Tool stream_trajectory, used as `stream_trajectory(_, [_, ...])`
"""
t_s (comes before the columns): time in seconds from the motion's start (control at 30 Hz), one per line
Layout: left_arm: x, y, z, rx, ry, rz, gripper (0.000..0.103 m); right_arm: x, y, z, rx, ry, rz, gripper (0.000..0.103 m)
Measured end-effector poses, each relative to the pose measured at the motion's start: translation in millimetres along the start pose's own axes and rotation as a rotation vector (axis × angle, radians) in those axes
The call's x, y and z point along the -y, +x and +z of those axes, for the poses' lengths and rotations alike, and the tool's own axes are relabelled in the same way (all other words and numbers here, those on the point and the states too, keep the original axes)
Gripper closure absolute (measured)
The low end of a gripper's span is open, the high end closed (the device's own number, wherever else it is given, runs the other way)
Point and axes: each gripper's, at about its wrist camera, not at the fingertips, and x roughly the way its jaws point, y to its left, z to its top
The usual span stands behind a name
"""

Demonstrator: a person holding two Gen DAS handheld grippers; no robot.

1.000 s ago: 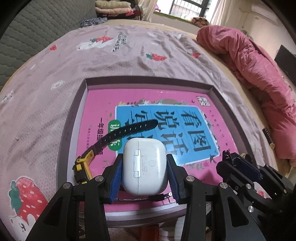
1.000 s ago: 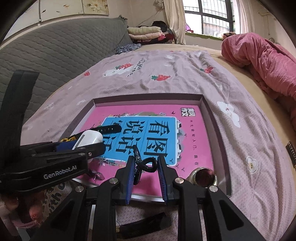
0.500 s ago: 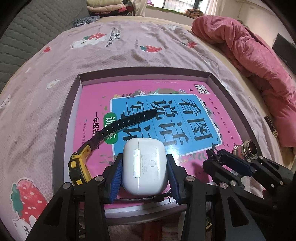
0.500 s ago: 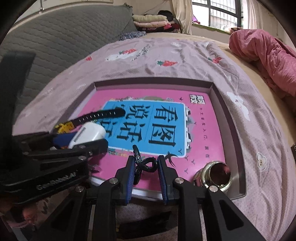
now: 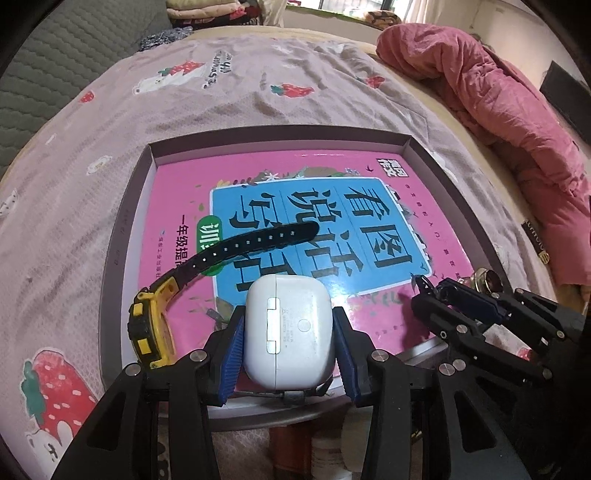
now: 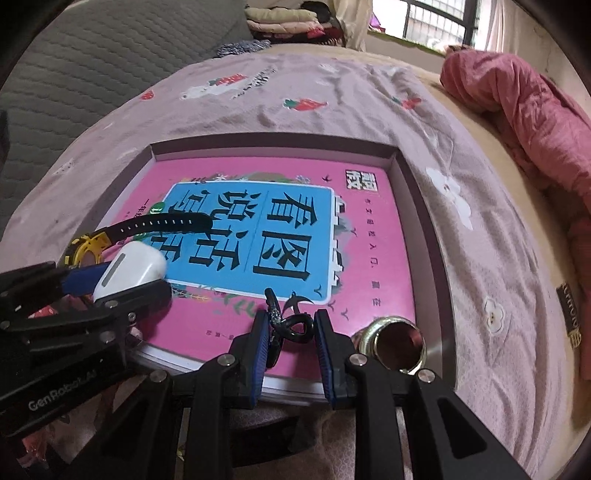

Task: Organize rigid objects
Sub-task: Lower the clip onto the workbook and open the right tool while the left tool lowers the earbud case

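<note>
A white earbud case [image 5: 290, 328] stands upright between the blue pads of my left gripper [image 5: 287, 317], which is shut on it above the near edge of a shallow tray [image 5: 122, 236]. A pink and blue book [image 5: 332, 206] fills the tray. On the book's left side lies a yellow and black watch [image 5: 151, 325] with its strap stretched out. My right gripper [image 6: 290, 321] is shut on a small black clip [image 6: 295, 329] just over the book's near edge. A gold ring-shaped object [image 6: 399, 341] rests in the tray's near right corner.
The tray lies on a mauve strawberry-print bedsheet [image 5: 258, 92]. A pink quilt [image 6: 535, 122] is heaped along the right side, a grey padded backrest [image 6: 92, 55] rises at the left, and folded clothes [image 6: 288, 18] sit at the far end. Bottle caps [image 5: 328, 454] show below the tray's near edge.
Both views have tipped down toward the tray, showing more of the watch and the gold object. In the left view, the right gripper has edged forward over the book. Both grips are unchanged.
</note>
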Motion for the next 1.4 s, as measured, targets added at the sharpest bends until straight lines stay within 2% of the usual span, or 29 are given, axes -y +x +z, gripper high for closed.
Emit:
stream_trajectory(0.5, [-2,3,-4,-0.022,0.0,0.011,0.057,1,-6,-3,0.011,-0.011,0.012,0.077])
stream_trajectory(0.7, [-1,4,-2,-0.033,-0.005,0.014,0.057,3,-12,-8,0.035,-0.001,0.023,0.059])
stream_trajectory(0.83, [-1,4,-3,-0.033,-0.002,0.015,0.057,3,-19,-9,0.065,0.001,0.022,0.059])
stream_trajectory(1.07, [-1,7,-1,-0.052,-0.005,0.003,0.057,12,-45,-20,0.129,0.057,0.068,0.059])
stream_trajectory(1.4, [2,2,-1,-0.047,0.0,0.004,0.056,16,-60,-36,0.167,0.072,0.027,0.059])
